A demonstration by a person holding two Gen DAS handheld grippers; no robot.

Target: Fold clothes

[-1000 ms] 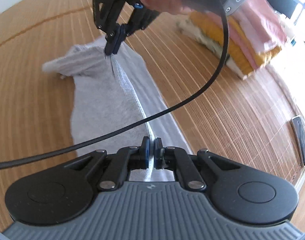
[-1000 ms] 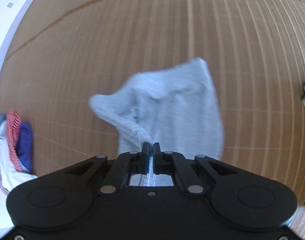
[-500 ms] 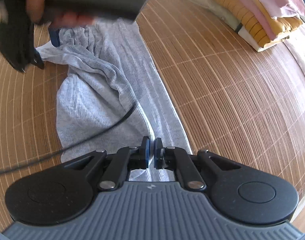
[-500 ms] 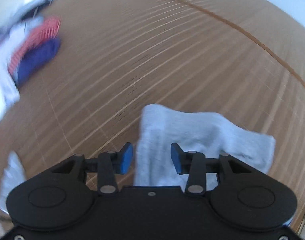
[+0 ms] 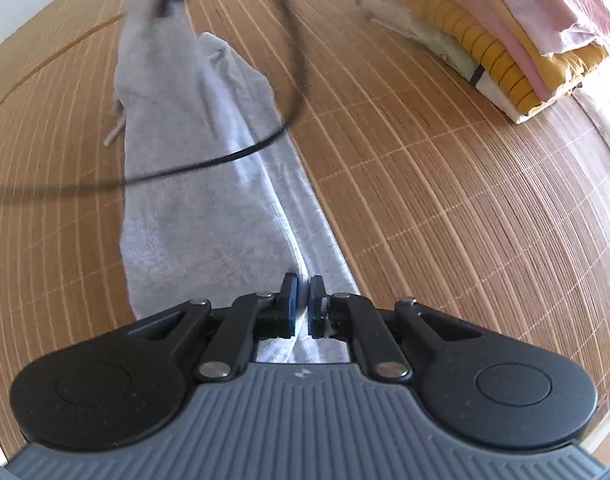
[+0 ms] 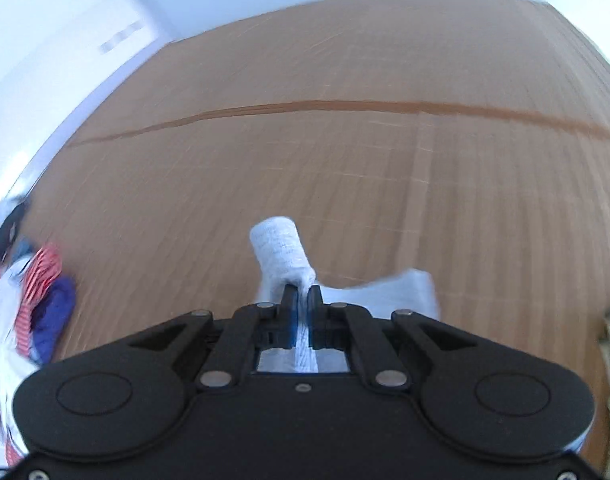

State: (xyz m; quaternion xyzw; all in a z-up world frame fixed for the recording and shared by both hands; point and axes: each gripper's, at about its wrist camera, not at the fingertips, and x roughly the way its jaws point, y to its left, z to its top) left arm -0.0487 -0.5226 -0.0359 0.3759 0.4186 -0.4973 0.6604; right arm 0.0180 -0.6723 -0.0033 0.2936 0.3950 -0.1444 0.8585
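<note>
A: Any writing to read?

B: None legible; only a small emblem on the left gripper [image 5: 304, 295] housing.

A: And the garment?

B: The grey garment [image 5: 209, 184] lies on the bamboo mat [image 5: 445, 208], long axis running from near to far, leaning left at the far end. The left gripper's jaws are closed on its near edge.

A: The other end?

B: The right gripper [image 6: 304, 300] pinches a grey fold, jaws closed. A black cable [image 5: 233, 156] crosses the cloth. Folded clothes [image 5: 505, 36] sit far right; a loose clothes pile [image 6: 29, 300] lies left.
</note>
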